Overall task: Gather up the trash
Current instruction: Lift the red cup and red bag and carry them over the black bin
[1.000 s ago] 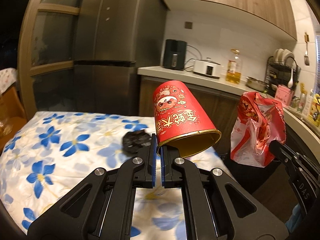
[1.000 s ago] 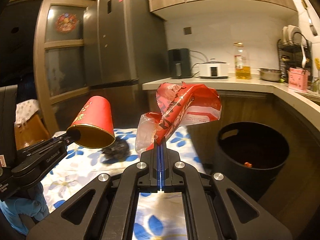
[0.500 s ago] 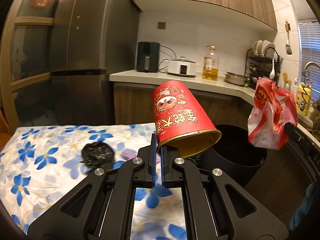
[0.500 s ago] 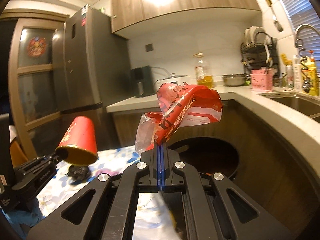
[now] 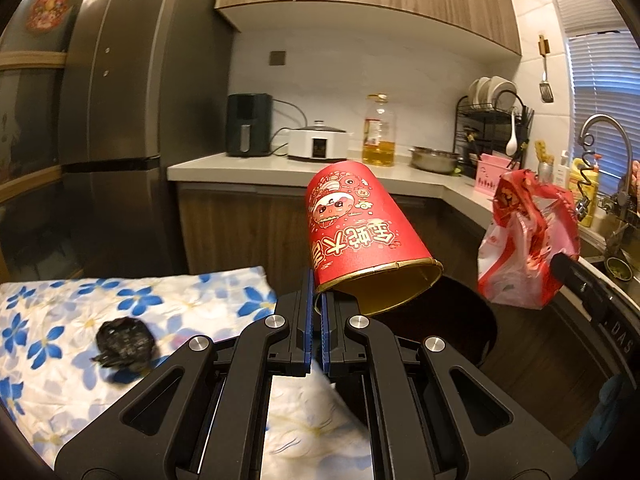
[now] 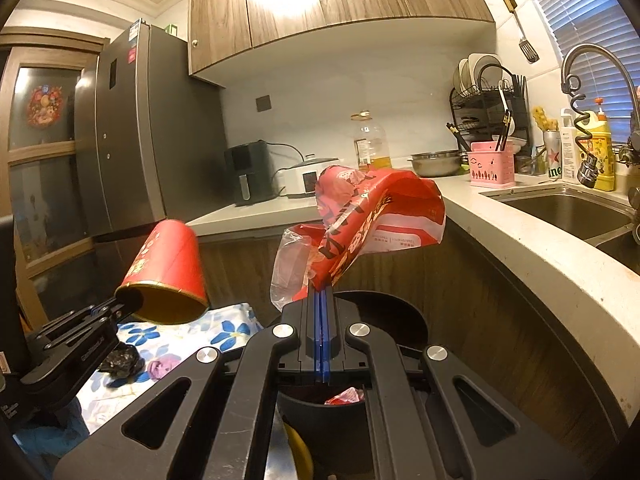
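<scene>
The light, crushable red paper cup (image 5: 362, 236) is pinched by its rim in the closed left gripper (image 5: 319, 304); the limp, slippery plastic bag (image 6: 360, 224) is clamped at one edge in the closed right gripper (image 6: 322, 300).

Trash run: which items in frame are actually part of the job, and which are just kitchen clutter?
Job:
- red paper cup, clamped in left gripper
- red-and-white plastic bag, clamped in right gripper
- crumpled black wad on the floral tablecloth
- round black bin

Lying about:
- black air fryer
- white cooker
- oil bottle
- dish rack
- pink holder
</scene>
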The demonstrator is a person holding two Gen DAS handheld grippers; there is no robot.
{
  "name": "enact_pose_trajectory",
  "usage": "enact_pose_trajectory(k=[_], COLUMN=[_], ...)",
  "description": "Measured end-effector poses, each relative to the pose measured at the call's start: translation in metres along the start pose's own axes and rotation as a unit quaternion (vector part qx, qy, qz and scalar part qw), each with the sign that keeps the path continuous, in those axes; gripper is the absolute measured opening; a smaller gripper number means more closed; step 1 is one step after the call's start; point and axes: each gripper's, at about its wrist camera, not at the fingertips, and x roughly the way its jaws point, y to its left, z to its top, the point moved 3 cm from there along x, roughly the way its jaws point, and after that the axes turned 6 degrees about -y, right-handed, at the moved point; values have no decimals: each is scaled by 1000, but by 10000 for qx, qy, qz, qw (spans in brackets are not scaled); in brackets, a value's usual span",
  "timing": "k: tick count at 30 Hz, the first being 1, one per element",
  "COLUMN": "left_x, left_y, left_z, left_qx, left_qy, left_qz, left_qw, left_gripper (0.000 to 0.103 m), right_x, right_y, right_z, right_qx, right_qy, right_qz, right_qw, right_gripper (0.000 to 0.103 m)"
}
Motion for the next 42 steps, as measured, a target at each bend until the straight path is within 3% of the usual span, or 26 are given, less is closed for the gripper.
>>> enact_pose_trajectory(k=[42], left_x=[73], left_y=[-47], left_z=[-15], left_qx=[116], left_qy=[153], left_qz=[-560], left_qw=[9982], left_gripper=[3], right_x=[41], right_y=[-21], right_z=[-16], right_qx=[12], right_qy=[268], right_qz=[-107], right_qw=[9996], right_gripper=[1])
